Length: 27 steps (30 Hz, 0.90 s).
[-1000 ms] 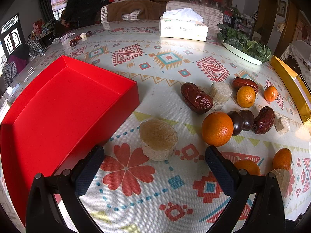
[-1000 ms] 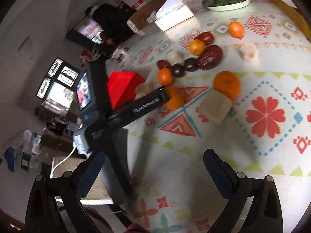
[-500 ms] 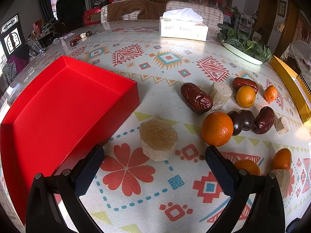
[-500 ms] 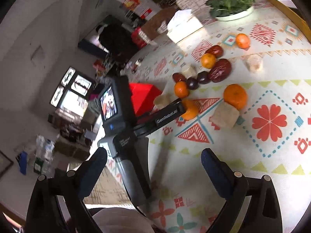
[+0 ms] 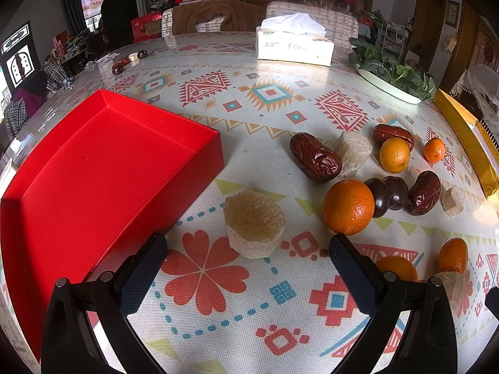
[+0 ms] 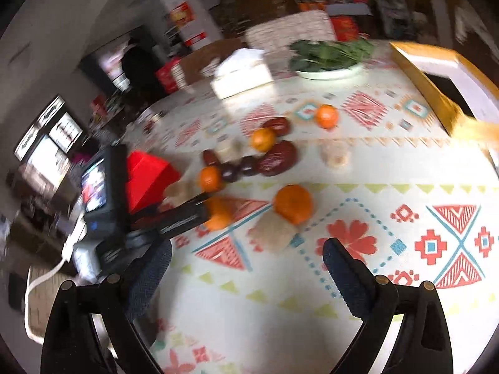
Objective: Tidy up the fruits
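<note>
Sitting fruitless — red tray [image 5: 103,168], oranges [image 5: 348,206] beside

Left wrist view sits low over the table [image 5: 271,162], looking forward across the patterned cloth, close on the red tray [image 5: 103,168] at its left and the fruit cluster [image 5: 368,180] at its right; right wrist view rides higher and further back, tilted and blurred, facing the same fruit cluster [image 6: 259,162] from the other side; both share the tissue box [image 5: 294,48], the plate of greens [image 5: 389,84] and the gold box [image 5: 464,131]; the left gripper [image 6: 187,215] itself shows in the right view.
</note>
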Available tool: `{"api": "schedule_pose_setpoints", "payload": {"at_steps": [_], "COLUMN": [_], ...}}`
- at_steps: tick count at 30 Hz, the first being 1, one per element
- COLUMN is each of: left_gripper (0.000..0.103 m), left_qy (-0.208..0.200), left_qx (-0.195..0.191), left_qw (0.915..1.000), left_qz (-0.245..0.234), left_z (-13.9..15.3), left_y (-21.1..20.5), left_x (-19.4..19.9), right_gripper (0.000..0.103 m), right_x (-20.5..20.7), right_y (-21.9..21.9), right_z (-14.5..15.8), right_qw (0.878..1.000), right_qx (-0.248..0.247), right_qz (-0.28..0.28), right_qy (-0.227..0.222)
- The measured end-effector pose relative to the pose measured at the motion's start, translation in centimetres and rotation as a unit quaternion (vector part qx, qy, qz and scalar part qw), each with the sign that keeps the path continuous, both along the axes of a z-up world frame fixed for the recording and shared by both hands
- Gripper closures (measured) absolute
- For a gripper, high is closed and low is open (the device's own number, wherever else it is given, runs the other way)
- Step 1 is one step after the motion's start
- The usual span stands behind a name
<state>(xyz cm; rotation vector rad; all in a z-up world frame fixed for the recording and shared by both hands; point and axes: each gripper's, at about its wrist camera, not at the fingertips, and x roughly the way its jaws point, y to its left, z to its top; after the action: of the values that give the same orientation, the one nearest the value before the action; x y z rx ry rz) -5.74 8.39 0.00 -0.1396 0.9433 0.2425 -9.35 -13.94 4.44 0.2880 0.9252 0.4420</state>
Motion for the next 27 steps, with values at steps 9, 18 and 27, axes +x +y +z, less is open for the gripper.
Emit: {"api": "schedule_pose_setpoints", "payload": {"at_steps": [9,18,27], "left_gripper": [0.000,0.022,0.024], "left_qy": [0.025,-0.067,-0.104], "left_qx": [-0.004,0.033,0.038], "left_qw": [0.9993,0.9900,0.9739], "left_qz": [-0.026,-0.120,-0.198], "left_z": [0.1,3.6,4.8], "left_y": [-0.4,-0.9,-1.8], "left_x": [-0.3,-5.8,-8.4], "right_gripper": [0.003,0.016,0.043], "right_x": [1.6,2.5,2.3], "right_y": [-3.0,0.8,3.2], "right_z": [-1.8,-2.8,-2.9], "right_qw": [0.998,0.995,0.992], "right_qx": [-0.034,-0.093,-0.117], "right_qz": [-0.048,0.025,0.040], "right_qy": [0.017,0.035,0.008]}}
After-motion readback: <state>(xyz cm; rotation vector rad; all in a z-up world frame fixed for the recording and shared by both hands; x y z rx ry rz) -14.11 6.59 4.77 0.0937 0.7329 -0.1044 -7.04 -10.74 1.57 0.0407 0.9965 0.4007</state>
